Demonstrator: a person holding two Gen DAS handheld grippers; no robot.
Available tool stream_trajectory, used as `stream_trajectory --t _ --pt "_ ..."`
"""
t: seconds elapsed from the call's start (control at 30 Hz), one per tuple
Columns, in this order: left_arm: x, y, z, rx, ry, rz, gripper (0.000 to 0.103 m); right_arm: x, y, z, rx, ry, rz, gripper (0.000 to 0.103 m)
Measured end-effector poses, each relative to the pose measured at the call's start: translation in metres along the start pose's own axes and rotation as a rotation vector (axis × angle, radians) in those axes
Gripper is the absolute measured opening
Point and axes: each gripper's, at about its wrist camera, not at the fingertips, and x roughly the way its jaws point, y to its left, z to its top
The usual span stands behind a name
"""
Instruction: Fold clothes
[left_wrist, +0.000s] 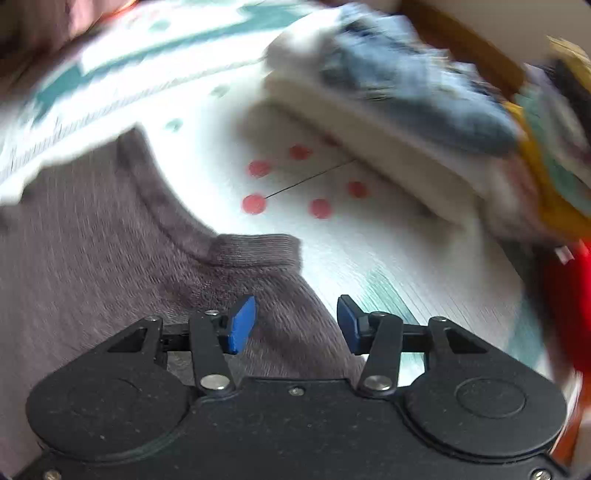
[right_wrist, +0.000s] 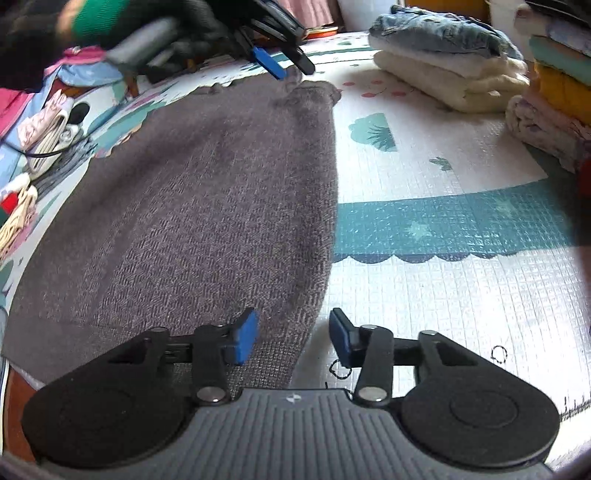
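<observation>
A grey-purple knit sweater (right_wrist: 207, 206) lies flat on a patterned play mat (right_wrist: 443, 280). In the left wrist view the sweater's ribbed collar (left_wrist: 255, 249) is just ahead of my left gripper (left_wrist: 295, 325), which is open above the shoulder area. My right gripper (right_wrist: 291, 336) is open over the sweater's near right edge, at the hem end. The left gripper also shows in the right wrist view (right_wrist: 284, 64), held at the far collar end of the sweater.
A stack of folded clothes, cream (right_wrist: 443, 81) with denim (right_wrist: 439, 33) on top, sits at the far right of the mat. More folded piles (right_wrist: 554, 92) stand at the right edge. Loose small garments (right_wrist: 44, 125) lie to the left.
</observation>
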Motion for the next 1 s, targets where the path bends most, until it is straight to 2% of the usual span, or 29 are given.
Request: stream_trajectory --t 0.07,0.13,0.33,0.4,0.43,0.5,0.57,0.6,0.63,0.67,0.7,0.73,0.87,0.97,1.0 --pt "0.024 0.001 0.007 -0.065 0.025 0.039 0.048 0.003 0.000 0.000 0.010 -0.007 -0.003 0.041" --pt "0.037 -0.006 0.008 -0.073 0.020 0.130 0.048 0.008 0.002 0.000 0.014 -0.011 0.001 0.040" --pt "0.063 -0.035 0.018 -0.053 0.047 0.319 0.052 0.011 0.003 0.000 0.021 -0.017 -0.006 0.033" --pt "0.048 -0.045 0.020 -0.034 -0.002 0.407 0.052 0.012 0.003 0.000 0.016 -0.018 -0.017 0.026" --pt "0.045 -0.046 0.020 -0.042 -0.031 0.425 0.052 0.012 0.003 0.000 0.021 -0.018 -0.022 0.024" --pt "0.044 -0.054 0.017 -0.032 -0.039 0.387 0.052 0.012 0.000 0.001 0.042 -0.016 -0.017 0.024" --pt "0.047 -0.058 0.013 0.013 -0.015 0.391 0.052 0.011 0.001 0.002 0.034 -0.015 -0.016 0.024" --pt "0.043 -0.054 0.011 0.006 -0.005 0.388 0.043 0.010 0.001 0.002 0.028 -0.014 -0.015 0.024" --pt "0.041 -0.048 0.009 -0.010 -0.002 0.369 0.029 0.010 0.001 0.002 0.016 -0.014 -0.016 0.023" --pt "0.038 -0.043 0.007 -0.025 0.001 0.350 0.027 0.009 0.002 0.002 0.003 -0.013 -0.012 0.016" --pt "0.034 -0.039 0.006 -0.021 -0.002 0.338 0.011 0.008 0.002 0.002 -0.006 -0.014 -0.003 0.010" --pt "0.031 -0.035 0.005 -0.021 -0.006 0.324 0.007 0.007 0.002 0.003 -0.016 -0.015 0.006 0.010" --pt "-0.021 0.004 -0.003 -0.227 -0.100 0.120 0.005 0.001 0.000 0.006 -0.044 -0.022 0.047 0.006" --pt "-0.051 0.030 -0.014 -0.296 -0.170 -0.007 0.005 -0.011 0.003 0.010 -0.096 -0.040 0.065 0.006" --pt "-0.062 0.042 -0.020 -0.331 -0.216 -0.067 0.005 -0.016 0.006 0.012 -0.116 -0.047 0.074 0.006"
